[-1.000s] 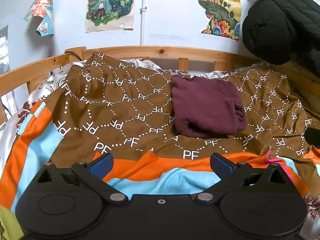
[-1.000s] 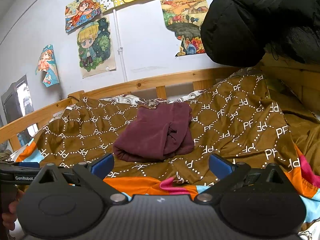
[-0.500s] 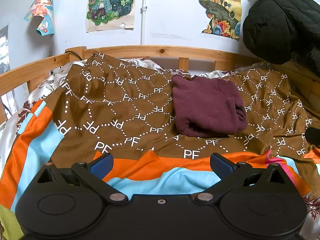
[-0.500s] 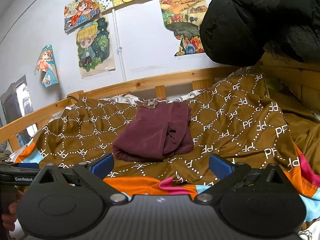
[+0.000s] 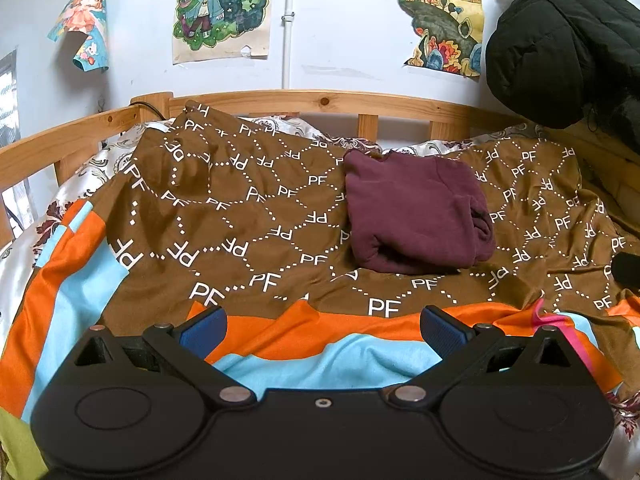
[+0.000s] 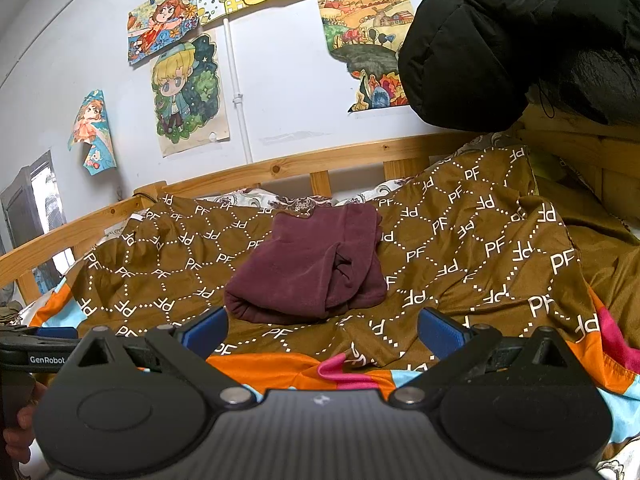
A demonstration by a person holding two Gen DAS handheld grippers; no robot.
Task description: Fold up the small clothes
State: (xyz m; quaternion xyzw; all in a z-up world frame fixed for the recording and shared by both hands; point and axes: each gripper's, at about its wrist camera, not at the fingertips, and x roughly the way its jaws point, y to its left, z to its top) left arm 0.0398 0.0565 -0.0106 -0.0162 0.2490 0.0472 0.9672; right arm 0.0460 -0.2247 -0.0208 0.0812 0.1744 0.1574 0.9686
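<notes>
ahead of both fingers, maroon garment [image 5: 416, 212] lay folded on bedspread [image 5: 240, 216]. left gripper [image 5: 323, 327] and right gripper [image 6: 322, 328] spread wide, empty. soft, light, floppy; best pinched at thick folded edge.

Bed [image 5: 320, 100]: pine frame, slatted rail along the far edge and the left edge. A pale floral sheet [image 5: 92, 168] showed at the far-left corner and along the far edge under the rail. Over it lay a brown quilt [image 5: 224, 216] printed with white "PF" and dotted hexagons, creased, reaching the far edge; its near part was orange, light-blue and pink blocks. A folded maroon garment [image 5: 412, 212] lay directly on the quilt, right of centre, nearer the far edge, its rolled fold facing the near edge, open folds on its right side.
</notes>
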